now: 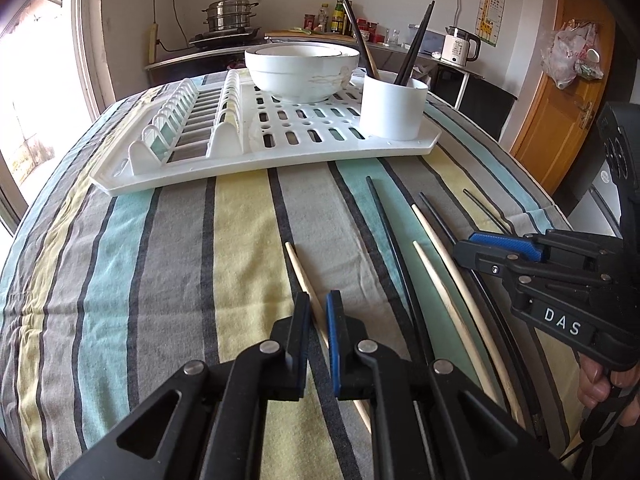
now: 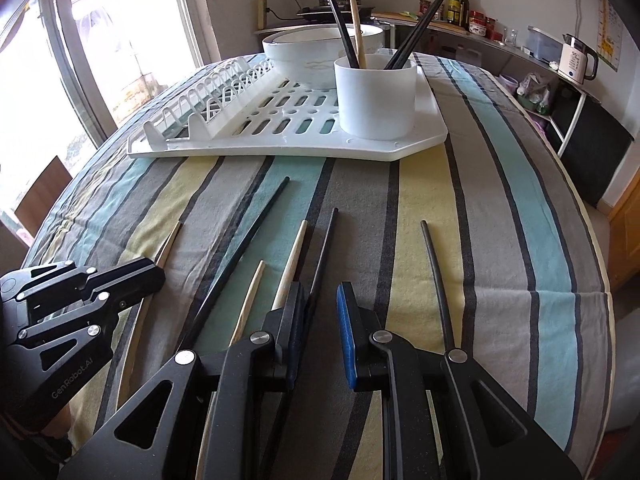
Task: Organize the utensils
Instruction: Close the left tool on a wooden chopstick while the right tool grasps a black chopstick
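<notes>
A striped cloth (image 1: pixel 168 272) covered the table, and on its far side sat a white rack (image 1: pixel 280 136) carrying a bowl (image 1: pixel 302 70) and a white cup (image 1: pixel 392 108). The cup already held several chopsticks, black and wooden, standing tilted. More chopsticks lay loose on the cloth near the grippers: black ones (image 2: pixel 240 248) and pale wooden ones (image 2: pixel 289 264), side by side, well apart from the rack. The left gripper (image 1: pixel 318 316) was down at the cloth, its jaws pinched on a wooden stick (image 1: pixel 302 272) running between the pads. The right gripper (image 2: pixel 323 320) hung just above the cloth with a narrow gap between its jaws, a black stick (image 2: pixel 326 248) lying along its left pad; nothing was clamped.
</notes>
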A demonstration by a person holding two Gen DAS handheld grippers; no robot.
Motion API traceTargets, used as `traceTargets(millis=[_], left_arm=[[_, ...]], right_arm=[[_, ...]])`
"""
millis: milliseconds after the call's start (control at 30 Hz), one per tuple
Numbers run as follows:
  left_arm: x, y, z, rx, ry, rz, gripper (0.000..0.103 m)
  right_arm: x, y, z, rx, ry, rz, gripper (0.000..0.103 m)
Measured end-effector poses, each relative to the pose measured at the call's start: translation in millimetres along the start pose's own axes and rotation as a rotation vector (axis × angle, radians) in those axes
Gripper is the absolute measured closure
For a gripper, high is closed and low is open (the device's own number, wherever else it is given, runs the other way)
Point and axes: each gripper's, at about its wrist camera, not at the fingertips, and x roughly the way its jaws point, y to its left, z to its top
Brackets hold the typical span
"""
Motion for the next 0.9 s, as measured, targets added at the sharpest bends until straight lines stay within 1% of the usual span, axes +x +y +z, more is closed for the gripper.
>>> traceTargets(millis=[200, 233, 267, 333, 433, 567, 700, 900], left_arm=[[1, -1, 3, 0.011, 0.008, 0.002, 0.094], [2, 0, 3, 0.009, 0.009, 0.000, 0.094], [2, 0, 4, 0.006, 0.011, -0.004, 0.094], [2, 2, 5, 0.001, 0.014, -0.016, 0.095], [4, 4, 7, -0.009, 0.016, -0.043, 0.097], [2, 4, 9, -0.016, 0.016, -0.078, 0.099], [-1, 0, 11, -0.003, 0.008, -0.084, 0.099], [12, -5, 17, 0.028, 0.054, -0.070, 0.098]], right_arm=[[7, 7, 11, -0.045, 0.038, -0.040, 0.087], [8, 8, 12, -0.054, 0.043, -0.039, 0.093], [8, 10, 13, -0.062, 0.047, -0.034, 0.096], [9, 11, 13, -0.068, 0.048, -0.036, 0.096], [7, 7, 13, -0.054, 0.044, -0.009, 0.097], [-4, 1, 14, -0.029, 0.010, 0.031, 0.097], [-12, -4, 17, -0.022, -0.011, 0.050, 0.097], [-3, -8, 17, -0.019, 0.019, 0.046, 0.097]])
